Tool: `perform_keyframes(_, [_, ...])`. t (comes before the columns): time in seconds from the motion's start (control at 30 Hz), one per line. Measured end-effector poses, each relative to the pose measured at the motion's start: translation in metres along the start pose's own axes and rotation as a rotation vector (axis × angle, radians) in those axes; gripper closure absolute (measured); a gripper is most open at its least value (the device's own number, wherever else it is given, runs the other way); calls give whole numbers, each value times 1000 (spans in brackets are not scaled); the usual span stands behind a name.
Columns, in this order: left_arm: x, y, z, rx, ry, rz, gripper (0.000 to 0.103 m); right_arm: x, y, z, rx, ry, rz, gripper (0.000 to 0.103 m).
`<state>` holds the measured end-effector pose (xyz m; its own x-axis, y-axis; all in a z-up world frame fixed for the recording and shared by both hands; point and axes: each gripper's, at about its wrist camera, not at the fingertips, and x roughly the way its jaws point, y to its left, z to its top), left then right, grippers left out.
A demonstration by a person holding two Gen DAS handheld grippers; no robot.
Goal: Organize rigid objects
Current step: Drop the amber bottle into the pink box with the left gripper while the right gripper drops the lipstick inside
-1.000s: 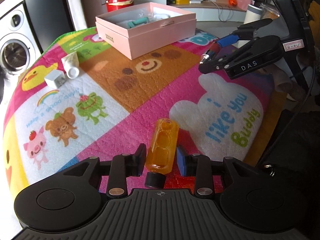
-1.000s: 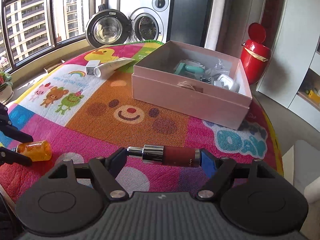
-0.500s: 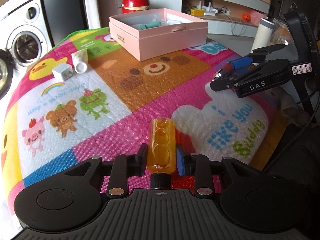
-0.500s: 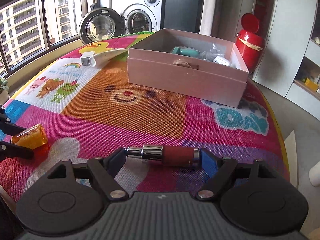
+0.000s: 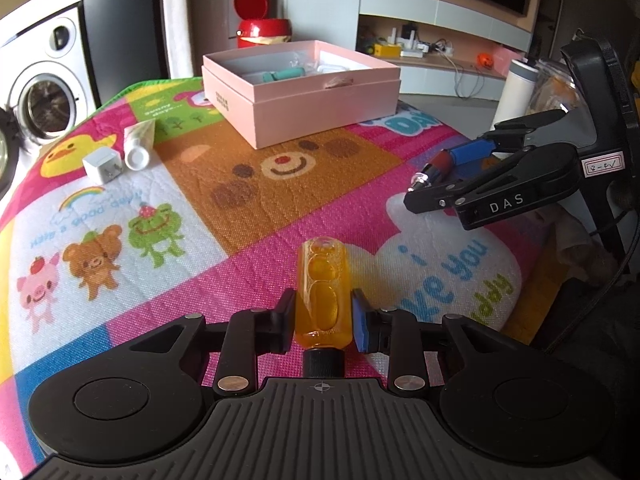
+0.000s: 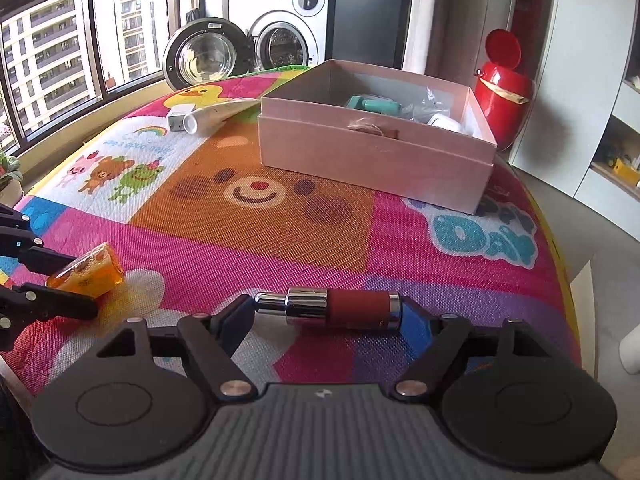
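Left wrist view cuts off the amber bottle's (image 5: 321, 294) cap behind the left gripper (image 5: 323, 320) clamping it, while the right gripper (image 6: 326, 312) pinches a red tube (image 6: 344, 307) endwise, both short of the pink box (image 6: 372, 160).

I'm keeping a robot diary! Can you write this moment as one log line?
left hand-held gripper: shut on orange bottle | right hand-held gripper: shut on red tube | pink box: open, ahead | both items above mat

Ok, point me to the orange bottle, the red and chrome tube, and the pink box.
orange bottle (image 5: 321, 292): left wrist view, middle of its clear amber body between the fingers.
red and chrome tube (image 6: 354, 307): right wrist view, on its red barrel.
pink box (image 6: 372, 160): right wrist view, on its near outer wall.
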<state>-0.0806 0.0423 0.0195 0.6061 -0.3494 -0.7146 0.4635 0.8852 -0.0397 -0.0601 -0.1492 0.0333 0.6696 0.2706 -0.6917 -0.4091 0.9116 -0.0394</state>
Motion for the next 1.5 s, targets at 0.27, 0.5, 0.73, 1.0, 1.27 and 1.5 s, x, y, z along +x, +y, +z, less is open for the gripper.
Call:
perform_keyframes(0.27, [-1,2,59,62,-146,2,71,-27,-24,42,13,-143,-42,25])
perform_keyframes(0.5, [26,37,183,-12,-306,51,71,-19,-53,117,14,-269,-168,25])
perform_keyframes(0.73, [120,58,236,-142,-189,124,71,61,-67,151,42,-100,-159,25])
perform_keyframes(1.0, [160,69,223,-166,-85,113,70,108,-66,146,61,21,-110,25])
perform_keyframes(1.27, [153,68,210,-189,-117,75,70,110,-70,144,108,32,-102,19])
perform_keyframes(1.5, [100,95,183,-341,-250,-17,72,67,-44,127,28,-109,-161,17])
